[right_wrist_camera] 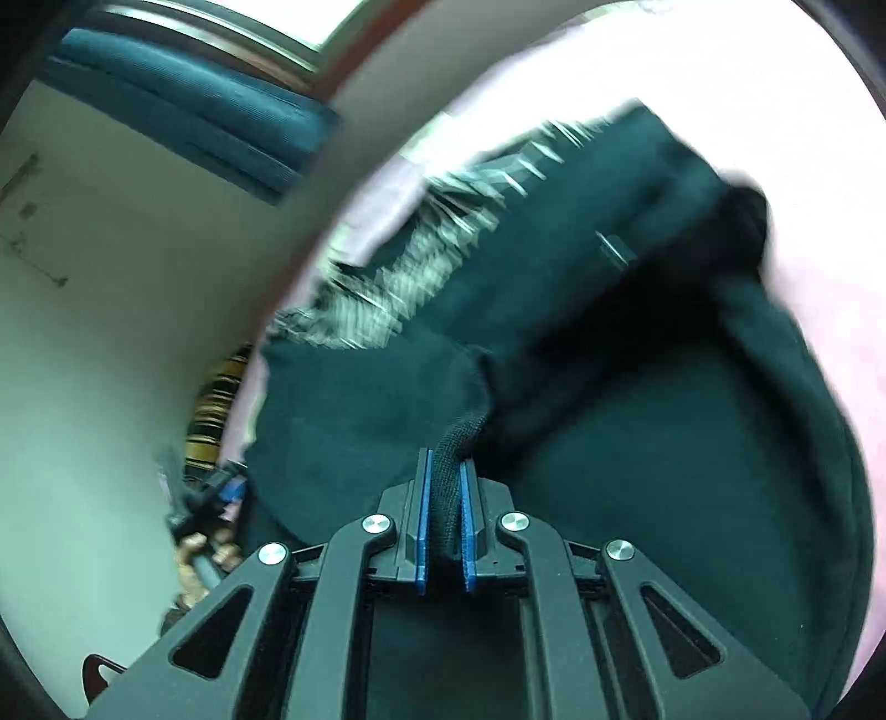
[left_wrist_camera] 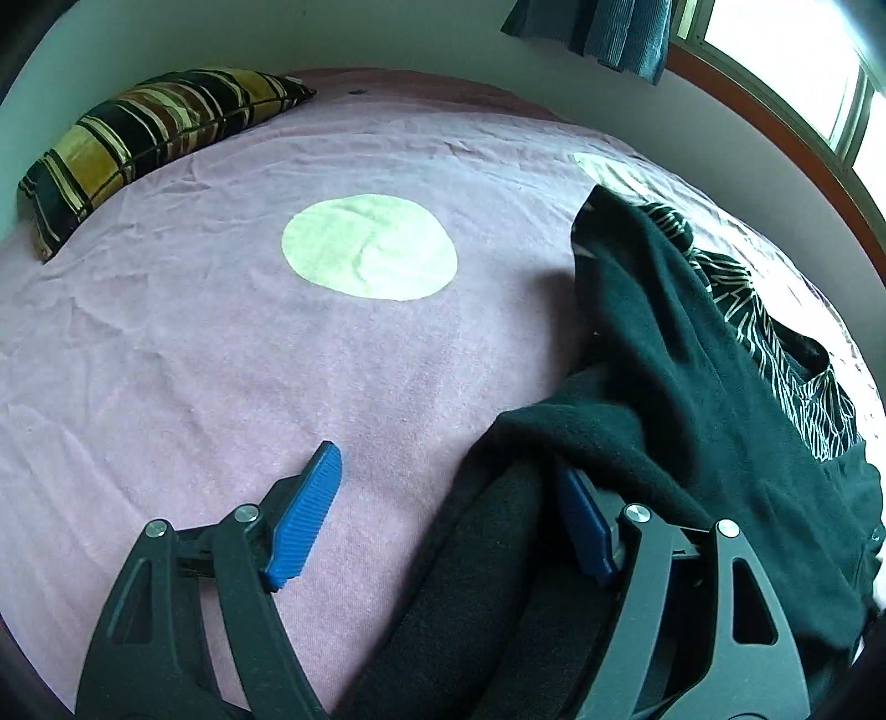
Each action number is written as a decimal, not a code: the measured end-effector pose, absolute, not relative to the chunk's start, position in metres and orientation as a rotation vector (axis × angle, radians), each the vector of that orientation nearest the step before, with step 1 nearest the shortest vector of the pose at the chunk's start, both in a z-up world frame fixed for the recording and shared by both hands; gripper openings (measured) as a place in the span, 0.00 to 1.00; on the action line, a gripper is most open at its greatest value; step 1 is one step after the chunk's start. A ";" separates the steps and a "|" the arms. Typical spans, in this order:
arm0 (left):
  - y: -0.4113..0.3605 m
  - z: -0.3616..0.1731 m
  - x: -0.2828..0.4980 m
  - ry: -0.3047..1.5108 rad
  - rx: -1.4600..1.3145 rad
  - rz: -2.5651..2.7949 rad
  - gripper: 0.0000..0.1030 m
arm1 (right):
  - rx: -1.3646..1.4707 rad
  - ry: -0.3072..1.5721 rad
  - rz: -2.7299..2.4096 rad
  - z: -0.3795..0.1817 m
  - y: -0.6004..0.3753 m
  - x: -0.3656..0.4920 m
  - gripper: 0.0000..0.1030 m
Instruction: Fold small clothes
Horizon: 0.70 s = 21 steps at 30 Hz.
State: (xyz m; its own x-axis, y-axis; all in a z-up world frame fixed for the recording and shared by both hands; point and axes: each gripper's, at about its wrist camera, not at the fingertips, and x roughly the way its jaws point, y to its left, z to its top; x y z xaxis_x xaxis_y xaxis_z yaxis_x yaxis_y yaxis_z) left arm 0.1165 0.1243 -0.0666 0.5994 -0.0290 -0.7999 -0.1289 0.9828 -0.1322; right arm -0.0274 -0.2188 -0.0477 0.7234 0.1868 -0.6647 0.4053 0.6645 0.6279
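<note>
Left wrist view, upper left of the frame: striped cushion point(left_wrist_camera: 149, 138) in black, gold and cream, lying at the far edge of the pink bedspread point(left_wrist_camera: 221, 360). Centre, above the middle: pale round patch point(left_wrist_camera: 370, 246) on the bedspread. Bottom of the frame: left gripper point(left_wrist_camera: 443, 493) with jaws spread wide, its left blue pad point(left_wrist_camera: 304, 520) bare over the pink cloth, its right pad half buried under a fold of the dark green garment point(left_wrist_camera: 692, 360); nothing pinched between them. Right half: dark green garment heaped on the bedspread, a black-and-white patterned cloth point(left_wrist_camera: 775, 343) showing beneath its right edge. Upper right: blue curtain point(left_wrist_camera: 609, 33) beside a bright window.

Right wrist view, upper left: blue curtain again, pale wall below. Lower left: a hand point(right_wrist_camera: 199, 559) on the other gripper, blurred. Bottom centre: right gripper point(right_wrist_camera: 443, 487) clenched on a ribbed black hem of the dark green garment. Centre and right: garment draped over the bedspread, smeared by blur
</note>
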 end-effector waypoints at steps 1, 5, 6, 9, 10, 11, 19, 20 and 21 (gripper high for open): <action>0.125 -0.066 0.116 0.925 -0.187 0.058 0.74 | 0.840 0.794 -0.146 -0.056 -0.218 -0.028 0.08; 0.130 -0.066 0.113 0.922 -0.213 0.057 0.74 | 0.839 0.812 -0.126 -0.061 -0.218 -0.032 0.10; 0.131 -0.066 0.113 0.920 -0.213 0.059 0.74 | 0.836 0.818 -0.125 -0.058 -0.220 -0.033 0.12; 0.132 -0.066 0.111 0.922 -0.219 0.059 0.74 | 0.803 0.860 -0.134 -0.057 -0.222 -0.032 0.17; 0.133 -0.066 0.110 0.923 -0.221 0.060 0.74 | 0.785 0.876 -0.141 -0.053 -0.223 -0.033 0.17; 0.133 -0.066 0.110 0.922 -0.226 0.059 0.74 | 0.764 0.883 -0.162 -0.048 -0.223 -0.033 0.18; 0.137 -0.068 0.109 0.908 -0.255 0.049 0.75 | 0.689 0.715 -0.074 0.035 -0.218 0.015 0.45; 0.137 -0.068 0.109 0.907 -0.257 0.048 0.75 | 0.698 0.712 -0.027 0.040 -0.213 0.034 0.45; 0.137 -0.068 0.109 0.906 -0.258 0.048 0.75 | 0.705 0.715 0.014 0.041 -0.206 0.051 0.45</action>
